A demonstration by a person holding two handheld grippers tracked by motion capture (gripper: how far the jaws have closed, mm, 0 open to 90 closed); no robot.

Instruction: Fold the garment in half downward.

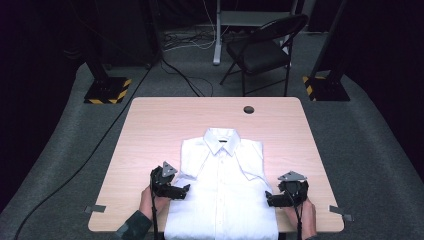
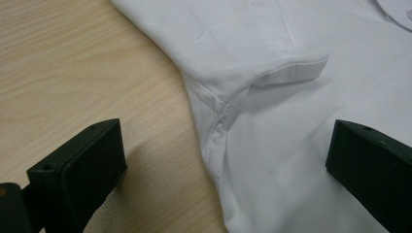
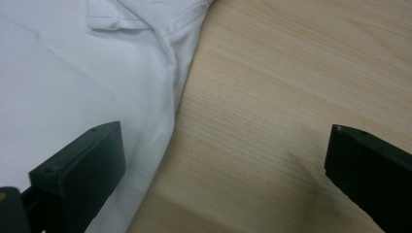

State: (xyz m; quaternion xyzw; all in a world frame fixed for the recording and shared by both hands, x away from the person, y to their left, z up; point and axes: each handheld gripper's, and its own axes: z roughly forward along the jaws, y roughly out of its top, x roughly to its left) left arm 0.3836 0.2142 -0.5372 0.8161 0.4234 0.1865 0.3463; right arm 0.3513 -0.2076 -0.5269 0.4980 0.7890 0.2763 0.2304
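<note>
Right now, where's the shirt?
In the high view, the white shirt lies collar-away on the table's near middle, between the left gripper and right gripper.

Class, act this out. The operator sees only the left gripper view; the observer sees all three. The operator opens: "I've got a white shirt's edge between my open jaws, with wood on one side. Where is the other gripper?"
Observer: The right gripper is at the opposite side edge of the shirt, near the person's side of the table.
Operator: Is it open or shut?
Observer: Open. In the right gripper view its jaws stand wide apart, one over the cloth and one over bare wood.
Operator: How does the whole shirt lie?
Observer: In the high view it is button side up, with the collar pointing away from the person and the sleeves folded in over the front.
</note>
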